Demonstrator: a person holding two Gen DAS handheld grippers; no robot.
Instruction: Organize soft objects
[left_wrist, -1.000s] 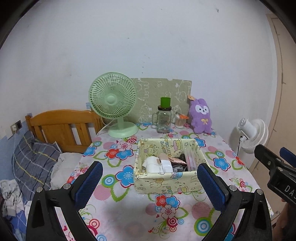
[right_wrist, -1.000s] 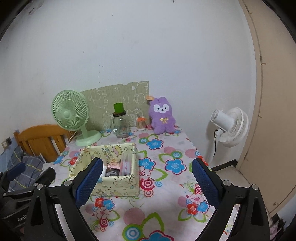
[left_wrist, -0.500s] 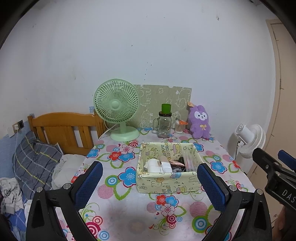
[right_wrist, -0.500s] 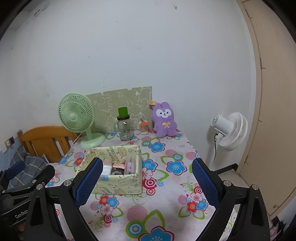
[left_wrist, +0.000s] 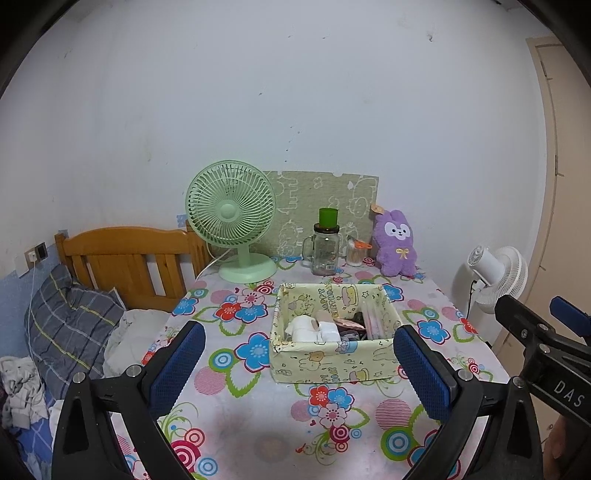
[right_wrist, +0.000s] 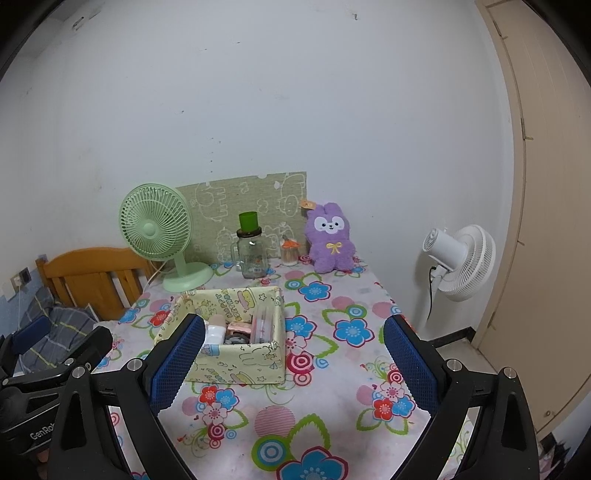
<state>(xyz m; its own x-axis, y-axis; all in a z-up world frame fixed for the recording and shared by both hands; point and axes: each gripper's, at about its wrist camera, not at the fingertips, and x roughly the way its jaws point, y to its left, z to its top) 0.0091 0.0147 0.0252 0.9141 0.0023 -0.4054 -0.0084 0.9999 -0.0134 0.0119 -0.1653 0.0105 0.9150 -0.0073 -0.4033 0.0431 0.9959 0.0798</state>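
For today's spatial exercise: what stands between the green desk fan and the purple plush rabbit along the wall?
A glass mug jar with a green cup on top, then a small orange-capped jar; clearest in the right wrist view, between fan and rabbit.

Tablecloth: white, multicoloured flowers and rings. Fabric box: pale yellow, cartoon print. Plush rabbit: purple, white face, yellow bow. Desk fan: mint green. Gripper pads: blue.

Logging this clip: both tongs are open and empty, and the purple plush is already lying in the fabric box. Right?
Not quite. Both tongs, left and right, are open and empty, but the plush is not in the box. It stands upright at the back of the table against the wall, beside the small jar. The right wrist view shows it clearly.
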